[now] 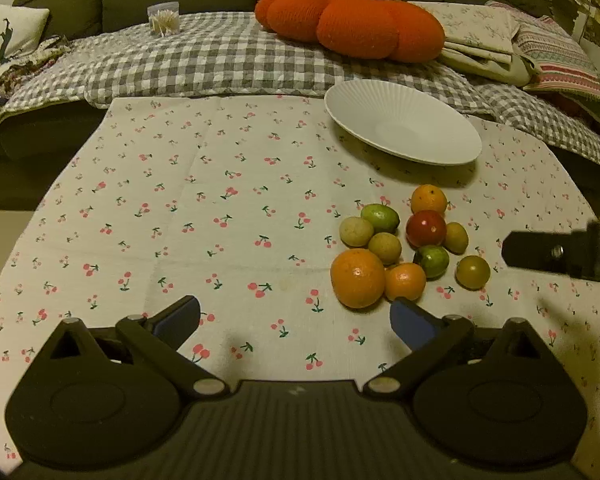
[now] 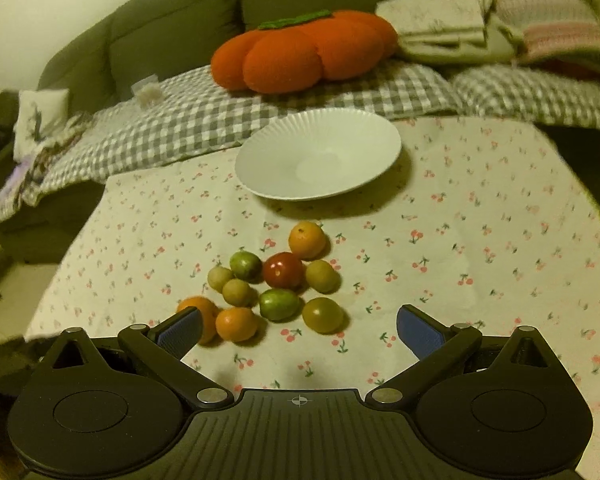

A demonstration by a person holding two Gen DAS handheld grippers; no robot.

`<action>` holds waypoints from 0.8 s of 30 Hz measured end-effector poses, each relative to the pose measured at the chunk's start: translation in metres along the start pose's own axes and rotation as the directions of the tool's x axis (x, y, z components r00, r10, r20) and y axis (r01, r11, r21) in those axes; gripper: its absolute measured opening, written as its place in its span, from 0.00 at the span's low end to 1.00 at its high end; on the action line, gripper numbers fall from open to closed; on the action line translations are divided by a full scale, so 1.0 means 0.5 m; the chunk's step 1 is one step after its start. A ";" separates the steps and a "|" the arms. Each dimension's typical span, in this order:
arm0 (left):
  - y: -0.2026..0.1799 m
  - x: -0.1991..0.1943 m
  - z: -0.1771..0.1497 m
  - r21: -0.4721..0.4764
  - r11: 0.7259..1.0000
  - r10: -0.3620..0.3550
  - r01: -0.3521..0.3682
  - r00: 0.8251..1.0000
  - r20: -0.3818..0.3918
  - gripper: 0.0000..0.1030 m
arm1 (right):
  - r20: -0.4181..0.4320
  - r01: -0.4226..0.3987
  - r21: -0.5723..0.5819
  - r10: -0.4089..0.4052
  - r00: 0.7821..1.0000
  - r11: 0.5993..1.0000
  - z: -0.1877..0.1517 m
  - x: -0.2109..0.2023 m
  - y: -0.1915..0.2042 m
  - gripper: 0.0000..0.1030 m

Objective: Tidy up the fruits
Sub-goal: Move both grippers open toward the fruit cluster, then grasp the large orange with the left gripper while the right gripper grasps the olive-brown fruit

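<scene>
Several small fruits lie in a cluster on the cherry-print cloth: a large orange (image 1: 357, 278) (image 2: 204, 312), a red tomato (image 1: 425, 228) (image 2: 283, 270), green and yellowish fruits (image 1: 380, 218) (image 2: 279, 304). An empty white plate (image 1: 402, 122) (image 2: 318, 154) stands behind them. My left gripper (image 1: 296, 320) is open and empty, left of and in front of the cluster. My right gripper (image 2: 298, 330) is open and empty, just in front of the fruits; it also shows at the right edge of the left wrist view (image 1: 560, 254).
A sofa with a checked blanket (image 1: 204, 60) stands behind the table. On it lie an orange pumpkin cushion (image 1: 352, 20) (image 2: 304, 50), folded cloths (image 1: 480, 36) and a toothpick jar (image 1: 164, 18).
</scene>
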State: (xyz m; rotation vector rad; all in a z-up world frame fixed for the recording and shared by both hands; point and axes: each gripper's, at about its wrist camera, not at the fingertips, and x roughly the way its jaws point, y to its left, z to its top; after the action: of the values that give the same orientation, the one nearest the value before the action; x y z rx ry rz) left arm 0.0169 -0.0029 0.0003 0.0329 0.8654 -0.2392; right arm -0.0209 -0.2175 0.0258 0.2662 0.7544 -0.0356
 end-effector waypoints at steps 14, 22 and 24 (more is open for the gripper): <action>0.010 0.047 0.017 -0.051 0.992 -0.119 0.118 0.993 -0.023 0.76 | -0.111 -0.030 0.141 0.046 0.993 0.990 0.040 0.070 -0.049 0.94; 0.020 0.062 0.025 -0.110 0.976 -0.188 0.185 0.982 -0.016 0.70 | -0.184 -0.031 0.072 0.044 0.982 0.997 0.054 0.109 -0.046 0.82; 0.020 0.068 0.026 -0.128 0.971 -0.208 0.204 0.978 -0.020 0.65 | -0.205 -0.036 0.085 0.053 0.977 0.996 0.048 0.113 -0.050 0.77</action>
State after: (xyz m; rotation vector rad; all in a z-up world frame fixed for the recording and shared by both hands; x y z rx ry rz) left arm 0.0500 -0.0015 -0.0178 -0.1716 0.9167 -0.3791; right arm 0.0330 -0.2441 -0.0015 0.3679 0.9551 0.0040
